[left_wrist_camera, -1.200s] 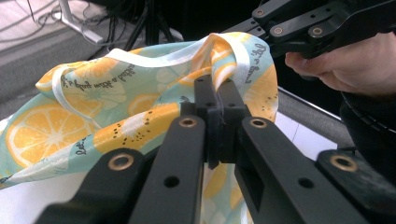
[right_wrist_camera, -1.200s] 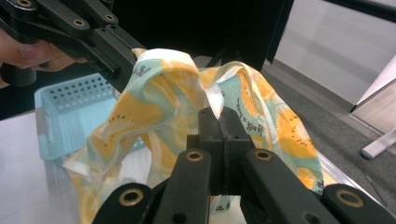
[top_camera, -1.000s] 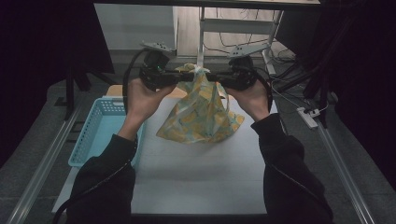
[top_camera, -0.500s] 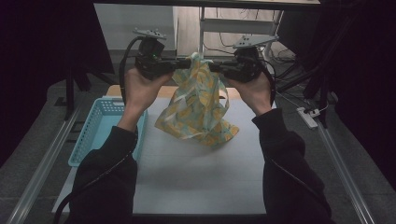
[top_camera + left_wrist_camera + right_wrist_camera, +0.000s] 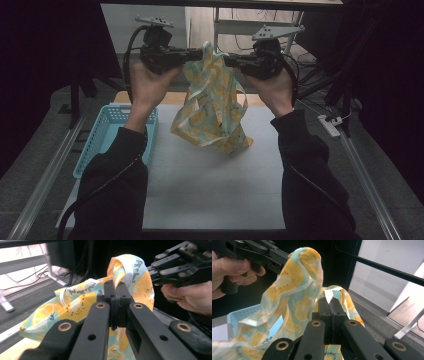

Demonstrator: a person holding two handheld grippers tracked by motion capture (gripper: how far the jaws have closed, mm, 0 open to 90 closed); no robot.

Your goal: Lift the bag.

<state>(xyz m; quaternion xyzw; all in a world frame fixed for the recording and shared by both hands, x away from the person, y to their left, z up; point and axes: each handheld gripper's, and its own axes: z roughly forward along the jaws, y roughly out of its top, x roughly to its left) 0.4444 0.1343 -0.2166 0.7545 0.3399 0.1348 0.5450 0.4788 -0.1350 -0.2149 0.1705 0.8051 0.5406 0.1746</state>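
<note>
The cloth bag (image 5: 212,112) is held up between the left gripper (image 5: 192,54) and the right gripper (image 5: 231,60), which face each other at its top. Its lower end hangs below both grippers, over the mat (image 5: 210,190). A basket (image 5: 107,132) is set below the left gripper, beside the mat.

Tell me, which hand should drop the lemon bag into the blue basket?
Probably the left. The basket sits on the table's left side, just below the left gripper. The right gripper would have to cross over. Both are shut on the top of the bag, which hangs between them.
</note>
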